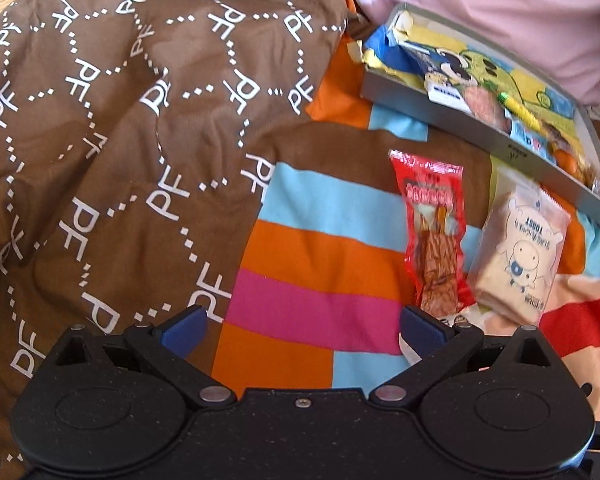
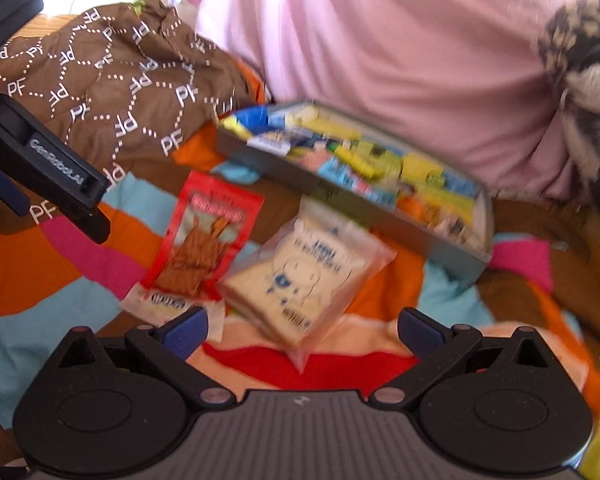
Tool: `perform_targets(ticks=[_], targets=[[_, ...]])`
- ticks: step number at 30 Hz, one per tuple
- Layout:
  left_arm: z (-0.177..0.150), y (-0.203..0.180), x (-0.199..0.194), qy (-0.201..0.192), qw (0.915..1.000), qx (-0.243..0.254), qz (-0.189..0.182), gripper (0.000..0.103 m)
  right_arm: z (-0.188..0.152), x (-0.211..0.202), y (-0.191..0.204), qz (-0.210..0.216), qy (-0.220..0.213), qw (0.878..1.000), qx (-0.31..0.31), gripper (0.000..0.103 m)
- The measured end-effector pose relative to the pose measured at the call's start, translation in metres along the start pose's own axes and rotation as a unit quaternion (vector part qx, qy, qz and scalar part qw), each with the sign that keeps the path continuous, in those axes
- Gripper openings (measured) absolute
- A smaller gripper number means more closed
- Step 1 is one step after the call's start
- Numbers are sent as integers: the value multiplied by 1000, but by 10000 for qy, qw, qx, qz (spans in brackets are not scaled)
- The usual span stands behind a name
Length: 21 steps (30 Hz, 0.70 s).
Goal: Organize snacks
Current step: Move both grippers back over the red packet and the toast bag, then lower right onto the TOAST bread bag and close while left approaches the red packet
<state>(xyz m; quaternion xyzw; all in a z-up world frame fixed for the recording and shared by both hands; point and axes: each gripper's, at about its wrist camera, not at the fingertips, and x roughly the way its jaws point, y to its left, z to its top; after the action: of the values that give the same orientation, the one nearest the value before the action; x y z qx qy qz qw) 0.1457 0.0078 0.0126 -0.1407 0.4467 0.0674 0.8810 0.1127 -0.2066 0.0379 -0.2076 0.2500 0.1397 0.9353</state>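
Tongs left (image 1: 303, 330) and right (image 2: 303, 330) gape wide, empty; only right view shows left tongs.

Tray (image 2: 452, 246) snacks blur together (packet print unreadable too).

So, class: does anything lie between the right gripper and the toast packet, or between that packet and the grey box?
Nothing visible. The right gripper is open, and the toast packet lies just ahead of its fingers. Only bare bedspread separates the packet from the grey box; the red snack packet lies off to the side.
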Motion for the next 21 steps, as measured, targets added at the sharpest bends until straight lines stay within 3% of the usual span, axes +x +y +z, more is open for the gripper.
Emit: perform_targets(ticks=[8, 21], targets=[[-2, -7, 10, 158, 9998, 128, 42, 102, -8, 18, -11, 149, 478, 9977, 468, 103], [1, -17, 21, 210, 9996, 195, 38, 102, -5, 27, -14, 241, 541, 9968, 546, 103]])
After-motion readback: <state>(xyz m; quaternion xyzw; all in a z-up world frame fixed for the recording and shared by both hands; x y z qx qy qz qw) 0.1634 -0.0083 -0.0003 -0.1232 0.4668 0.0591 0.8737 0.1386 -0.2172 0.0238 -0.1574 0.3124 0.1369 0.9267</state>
